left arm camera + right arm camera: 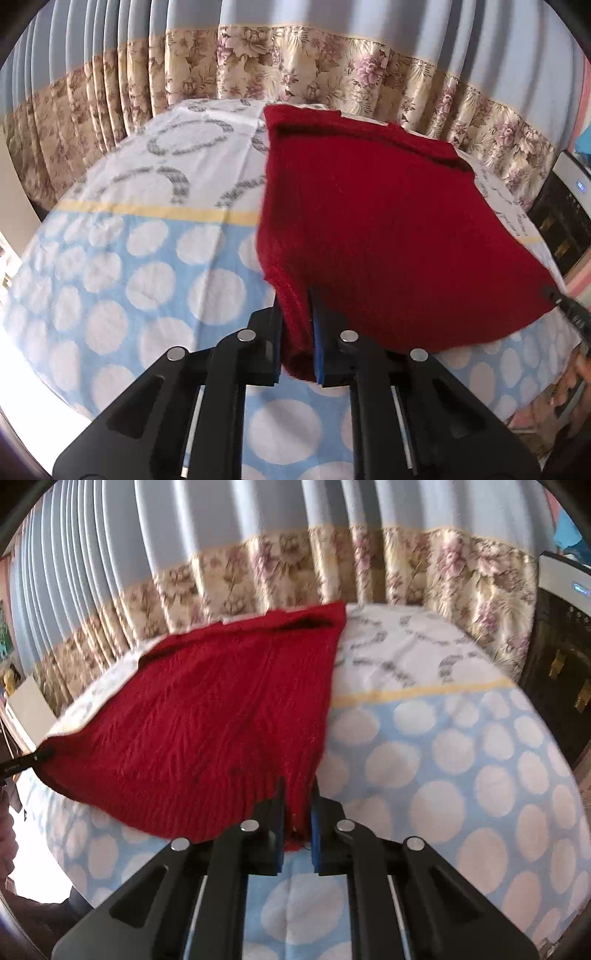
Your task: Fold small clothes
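Red knit garment (369,229): spread at 12 o'clock on the dotted bedsheet (147,280); your left gripper (297,332) and right gripper (297,812) each pinch a near hem corner, ready, likely, to fold it away from you

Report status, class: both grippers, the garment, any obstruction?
Left gripper shut on red sweater corner. Right gripper shut on the other near corner. Sweater stretched over the dotted bedsheet. No obstruction seen.

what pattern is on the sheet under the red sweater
The sheet is light blue with white dots near the camera, then a yellow stripe and white with grey rings; clearest in the left wrist view.
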`<state>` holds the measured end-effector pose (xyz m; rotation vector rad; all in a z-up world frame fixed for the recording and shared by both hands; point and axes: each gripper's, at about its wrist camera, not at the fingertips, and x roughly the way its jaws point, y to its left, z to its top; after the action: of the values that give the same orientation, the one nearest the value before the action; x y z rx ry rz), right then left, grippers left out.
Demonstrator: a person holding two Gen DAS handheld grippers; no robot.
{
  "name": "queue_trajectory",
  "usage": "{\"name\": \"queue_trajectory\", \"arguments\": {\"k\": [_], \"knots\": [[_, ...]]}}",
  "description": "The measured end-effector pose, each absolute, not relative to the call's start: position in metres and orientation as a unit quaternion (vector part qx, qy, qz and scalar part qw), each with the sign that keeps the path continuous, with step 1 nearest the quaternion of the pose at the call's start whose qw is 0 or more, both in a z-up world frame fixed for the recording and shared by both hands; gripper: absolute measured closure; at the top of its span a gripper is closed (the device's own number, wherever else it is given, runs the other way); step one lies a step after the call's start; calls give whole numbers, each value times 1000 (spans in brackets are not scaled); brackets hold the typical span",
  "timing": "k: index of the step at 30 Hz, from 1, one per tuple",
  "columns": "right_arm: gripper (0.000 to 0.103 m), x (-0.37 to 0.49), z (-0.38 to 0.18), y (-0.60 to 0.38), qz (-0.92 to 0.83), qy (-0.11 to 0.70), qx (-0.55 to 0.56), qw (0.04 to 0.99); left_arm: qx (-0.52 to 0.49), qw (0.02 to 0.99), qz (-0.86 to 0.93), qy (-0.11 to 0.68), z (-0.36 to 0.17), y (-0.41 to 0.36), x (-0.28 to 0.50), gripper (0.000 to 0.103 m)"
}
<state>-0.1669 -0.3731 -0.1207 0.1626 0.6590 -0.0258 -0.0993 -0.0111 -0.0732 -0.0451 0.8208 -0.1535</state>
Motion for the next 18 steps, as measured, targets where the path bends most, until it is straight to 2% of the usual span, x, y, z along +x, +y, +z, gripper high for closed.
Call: {"name": "queue_trajectory", "arguments": {"k": [11,18], "knots": [[94,-163,-84,-382,5,291,88,953,11,928,-70,366,-42,-2,-87,94],[94,-118,-43,-392,20,268,88,959,16,940,-70,332,-9,-4,-33,93]]}}
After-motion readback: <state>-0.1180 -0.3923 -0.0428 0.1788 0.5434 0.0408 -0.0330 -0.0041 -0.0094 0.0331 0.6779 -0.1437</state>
